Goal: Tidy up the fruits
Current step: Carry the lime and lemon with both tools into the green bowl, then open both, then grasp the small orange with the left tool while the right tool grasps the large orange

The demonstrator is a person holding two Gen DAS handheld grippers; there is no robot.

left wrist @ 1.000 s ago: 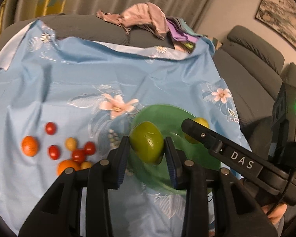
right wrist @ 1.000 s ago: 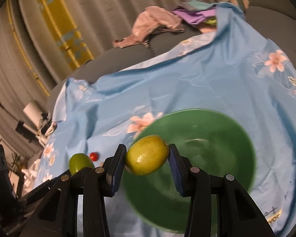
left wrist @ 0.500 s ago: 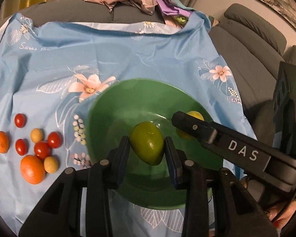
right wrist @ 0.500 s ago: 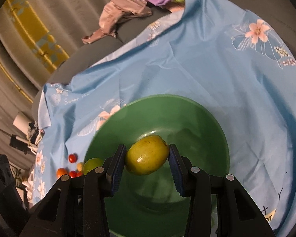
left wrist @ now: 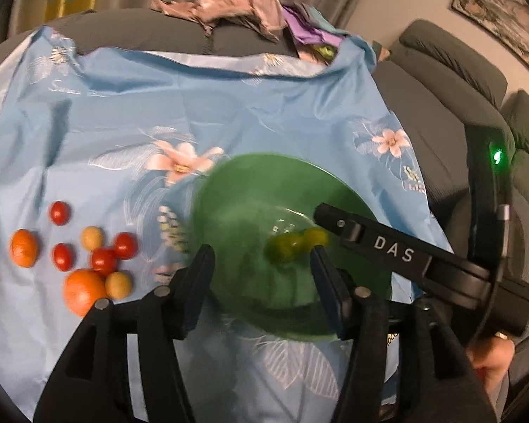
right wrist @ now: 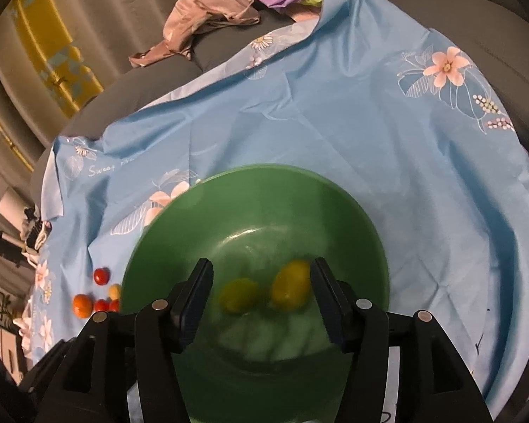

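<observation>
A green bowl [left wrist: 229, 190] [right wrist: 180, 208] sits on a blue flowered cloth. A green lime [left wrist: 284, 246] [right wrist: 238, 294] and a yellow lemon [left wrist: 316, 237] [right wrist: 291, 287] lie blurred inside it, side by side. My left gripper [left wrist: 261, 275] is open and empty above the bowl's near side. My right gripper [right wrist: 261, 292] is open and empty over the bowl; its black finger marked DAS [left wrist: 391, 248] shows in the left wrist view, reaching in from the right.
Loose fruit lies on the cloth [left wrist: 229, 105] left of the bowl: several red tomatoes [left wrist: 104, 259], two oranges [left wrist: 83, 290] and two small yellow fruits [left wrist: 92, 238]. A heap of clothes [left wrist: 236, 7] lies on the grey sofa behind. Sofa cushions [left wrist: 441, 81] rise at right.
Both grippers have opened. The lime has dropped from the left one and the lemon from the right one into the bowl. The left gripper has pulled back and up.
</observation>
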